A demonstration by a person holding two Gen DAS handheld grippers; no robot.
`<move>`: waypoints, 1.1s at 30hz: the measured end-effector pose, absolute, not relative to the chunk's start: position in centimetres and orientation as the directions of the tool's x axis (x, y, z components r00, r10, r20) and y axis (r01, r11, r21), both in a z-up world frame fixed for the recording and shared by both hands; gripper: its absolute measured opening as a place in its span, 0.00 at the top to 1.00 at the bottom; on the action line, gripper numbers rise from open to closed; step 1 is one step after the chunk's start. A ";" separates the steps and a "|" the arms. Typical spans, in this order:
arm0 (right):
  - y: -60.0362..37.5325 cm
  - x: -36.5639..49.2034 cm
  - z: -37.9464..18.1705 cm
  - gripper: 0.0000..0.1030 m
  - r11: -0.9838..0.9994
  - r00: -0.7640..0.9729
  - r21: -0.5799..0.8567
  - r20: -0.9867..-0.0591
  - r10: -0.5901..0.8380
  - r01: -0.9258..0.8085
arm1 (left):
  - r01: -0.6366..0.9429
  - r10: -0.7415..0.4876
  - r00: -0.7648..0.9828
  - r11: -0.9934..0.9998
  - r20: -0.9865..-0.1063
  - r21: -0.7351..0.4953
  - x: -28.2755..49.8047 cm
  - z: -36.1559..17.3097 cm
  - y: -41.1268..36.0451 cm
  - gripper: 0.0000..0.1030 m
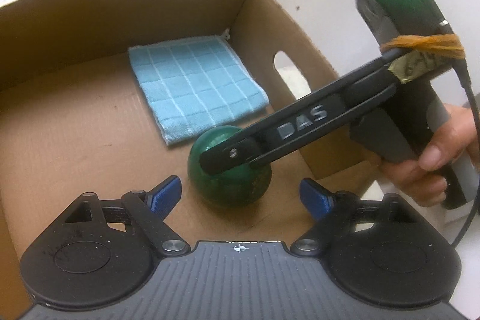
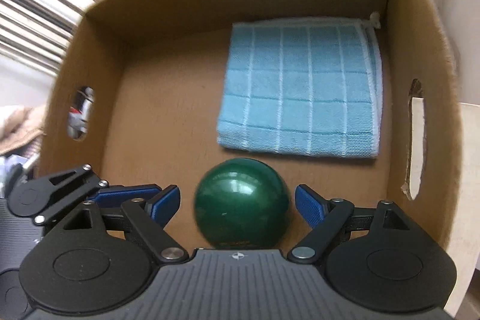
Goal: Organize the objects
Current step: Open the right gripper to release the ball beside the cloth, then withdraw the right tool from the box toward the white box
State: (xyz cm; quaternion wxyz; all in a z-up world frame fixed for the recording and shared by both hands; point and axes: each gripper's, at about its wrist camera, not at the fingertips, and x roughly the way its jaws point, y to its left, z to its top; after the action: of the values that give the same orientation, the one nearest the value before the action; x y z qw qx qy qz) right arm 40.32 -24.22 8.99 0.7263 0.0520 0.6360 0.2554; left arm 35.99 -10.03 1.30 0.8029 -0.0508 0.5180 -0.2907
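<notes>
1. Tongs first: the right gripper (image 2: 238, 207) hangs over the green ball (image 2: 241, 204), its blue pads (image 2: 309, 209) spread wide with a clear gap on either side of the ball; nothing is pinched.
2. From the left wrist view, the left gripper (image 1: 240, 197) is likewise spread and empty, pointing down into the box just short of the ball.
3. In that same view the right tool's black finger (image 1: 285, 134) crosses in front of the ball's top; whether it touches the ball I cannot tell. A hand (image 1: 432, 161) holds the tool's handle outside the box wall.
4. The ball rests on the floor of the cardboard box (image 2: 156, 116), near the front and just beside the near edge of the folded blue cloth (image 2: 300, 89).
5. The cloth lies flat in the far right corner, against the side wall with the handle cut-out (image 2: 415, 140).
6. Judging progress: both cloth and ball are already inside the box, so those placements look done. The rest of the box floor is bare; whether more objects wait outside cannot be seen.
</notes>
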 end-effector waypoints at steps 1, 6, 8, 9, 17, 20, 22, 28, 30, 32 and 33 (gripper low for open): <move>-24.6 39.9 9.8 0.16 0.857 0.080 0.410 -0.887 0.454 -0.311 | 0.409 -0.519 0.308 0.829 -0.798 -0.381 35.6 1.7 -9.8 0.16; -26.8 37.5 13.7 0.16 0.821 0.218 0.476 -0.806 0.551 -0.315 | 0.397 -0.508 0.378 0.844 -0.774 -0.360 32.9 4.3 -8.6 0.16; -28.0 36.2 14.9 0.16 0.794 0.266 0.513 -0.756 0.598 -0.326 | 0.399 -0.506 0.409 0.848 -0.760 -0.349 31.3 5.6 -8.1 0.12; -28.6 35.3 15.6 0.16 0.783 0.291 0.525 -0.733 0.615 -0.332 | 0.400 -0.501 0.426 0.851 -0.754 -0.340 30.3 6.2 -7.8 0.11; -33.4 25.4 17.6 0.16 0.671 0.442 0.613 -0.508 0.739 -0.418 | 0.430 -0.462 0.600 0.875 -0.653 -0.224 20.8 8.5 -6.0 0.01; -34.0 22.1 15.7 0.16 0.629 0.461 0.645 -0.441 0.770 -0.433 | 0.418 -0.449 0.651 0.885 -0.613 -0.204 17.4 7.5 -5.8 0.01; -33.8 20.3 13.9 0.16 0.615 0.461 0.660 -0.425 0.779 -0.432 | 0.417 -0.450 0.665 0.886 -0.595 -0.203 15.6 6.2 -5.8 0.00; -31.5 18.9 8.5 0.19 0.620 0.440 0.680 -0.454 0.775 -0.392 | 0.367 -0.421 0.680 0.904 -0.600 -0.218 14.0 1.3 -6.6 0.01; -30.9 19.1 7.4 0.23 0.630 0.423 0.681 -0.480 0.769 -0.372 | 0.352 -0.400 0.677 0.913 -0.618 -0.206 14.3 0.1 -7.0 0.01; -30.3 19.6 6.3 0.23 0.633 0.404 0.685 -0.496 0.768 -0.362 | 0.343 -0.382 0.677 0.920 -0.629 -0.189 14.8 -0.7 -7.3 0.01; -29.9 19.8 5.9 0.23 0.630 0.392 0.688 -0.501 0.772 -0.361 | 0.338 -0.374 0.676 0.923 -0.635 -0.185 15.1 -0.9 -7.3 0.01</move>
State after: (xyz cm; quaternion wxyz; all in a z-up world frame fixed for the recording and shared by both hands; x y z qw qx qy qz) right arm 19.82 -29.91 5.93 0.7979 0.2433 0.4223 0.3548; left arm 15.10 -7.32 -0.89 0.9151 -0.0260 0.3523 -0.1945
